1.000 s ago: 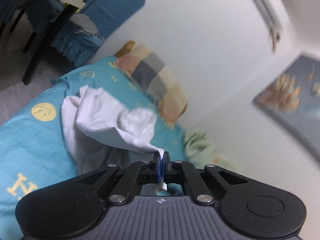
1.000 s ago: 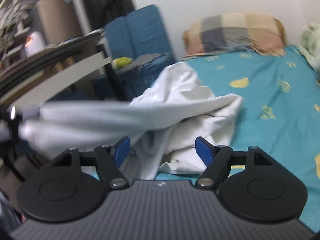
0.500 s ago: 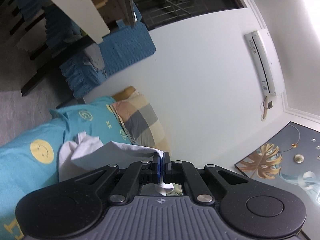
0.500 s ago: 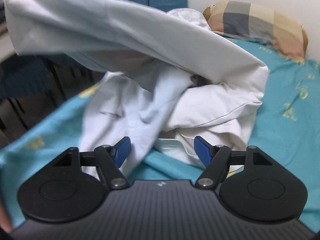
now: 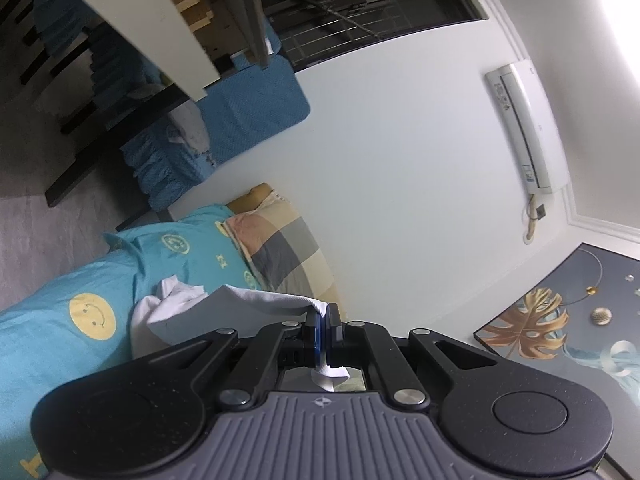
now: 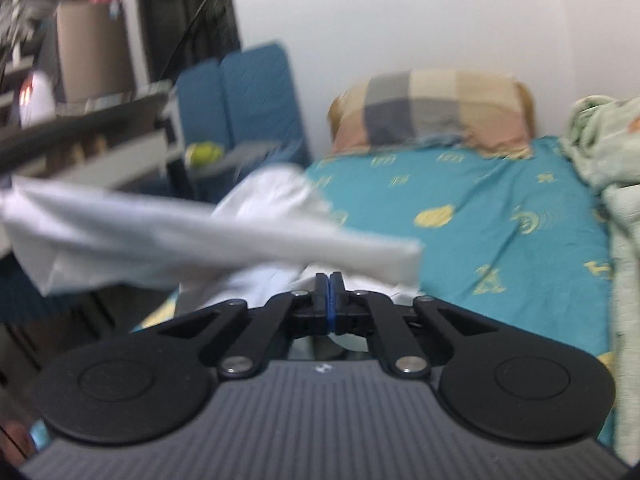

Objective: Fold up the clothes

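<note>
White garment (image 5: 256, 300) pinched in left gripper (image 5: 325, 320); stretches ahead of closed right gripper (image 6: 329, 280)

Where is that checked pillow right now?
The checked pillow lies at the head of the teal bedsheet against the white wall, behind the white garment.

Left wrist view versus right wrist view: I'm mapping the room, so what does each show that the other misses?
Only the left wrist view shows the air conditioner and leaf painting. Only the right shows the green blanket and cardboard box. Both share the teal bedsheet, plaid pillow and white garment.
</note>
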